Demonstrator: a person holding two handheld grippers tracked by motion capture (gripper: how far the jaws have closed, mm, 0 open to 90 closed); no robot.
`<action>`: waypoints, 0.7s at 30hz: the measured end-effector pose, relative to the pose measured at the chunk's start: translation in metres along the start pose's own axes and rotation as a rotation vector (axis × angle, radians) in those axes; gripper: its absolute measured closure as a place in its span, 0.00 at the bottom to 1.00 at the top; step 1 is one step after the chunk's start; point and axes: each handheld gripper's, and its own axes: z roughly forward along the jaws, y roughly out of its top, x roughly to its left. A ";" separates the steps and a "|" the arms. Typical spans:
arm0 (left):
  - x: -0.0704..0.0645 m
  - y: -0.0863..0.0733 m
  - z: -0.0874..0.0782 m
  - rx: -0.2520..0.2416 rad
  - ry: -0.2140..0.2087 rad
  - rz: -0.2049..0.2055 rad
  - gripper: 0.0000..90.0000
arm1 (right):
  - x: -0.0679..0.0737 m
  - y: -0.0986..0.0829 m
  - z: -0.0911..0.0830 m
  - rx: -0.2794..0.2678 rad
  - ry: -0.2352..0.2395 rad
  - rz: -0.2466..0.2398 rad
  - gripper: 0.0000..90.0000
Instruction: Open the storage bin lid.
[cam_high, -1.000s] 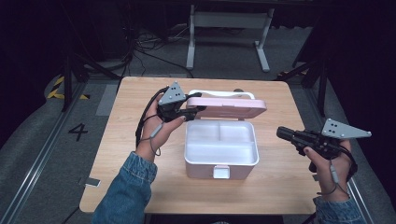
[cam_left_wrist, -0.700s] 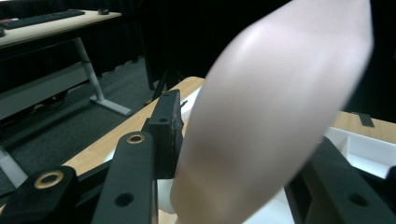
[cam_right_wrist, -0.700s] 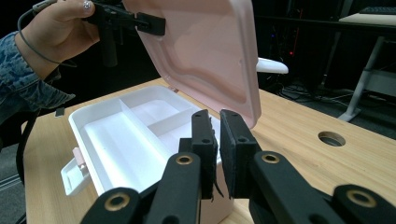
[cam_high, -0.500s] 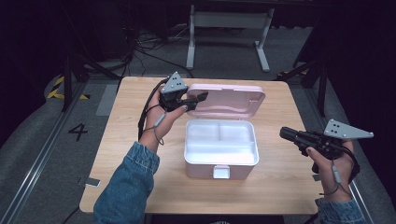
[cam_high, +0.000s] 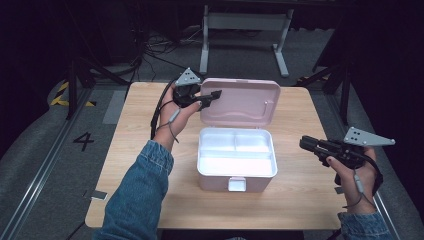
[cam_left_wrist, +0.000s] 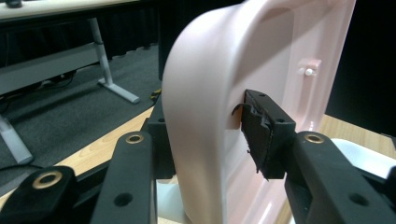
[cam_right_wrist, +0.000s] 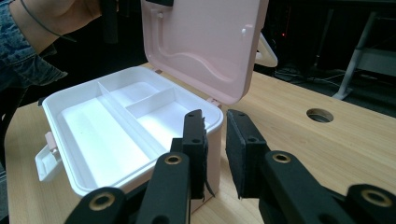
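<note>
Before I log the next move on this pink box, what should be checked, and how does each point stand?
1. Left gripper has the lid edge between its jaws: ok, one jaw on each side in the left gripper view.
2. Lid raised clear of the tray: ok, it stands upright.
3. White tray compartments bare: ok.
4. Right gripper away from the box: ok, jaws slightly apart, holding nothing.
5. Front latch undamaged: cannot tell.
</note>
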 end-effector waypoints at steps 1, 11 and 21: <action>0.002 0.000 0.002 0.001 0.000 -0.007 0.64 | 0.000 0.000 0.000 -0.001 0.004 0.002 0.87; 0.015 -0.008 0.018 0.012 0.044 -0.048 0.56 | 0.001 0.000 0.002 0.005 0.005 0.000 0.86; 0.027 -0.015 0.031 0.042 0.056 -0.070 0.52 | 0.000 -0.001 0.003 0.011 0.007 0.003 0.86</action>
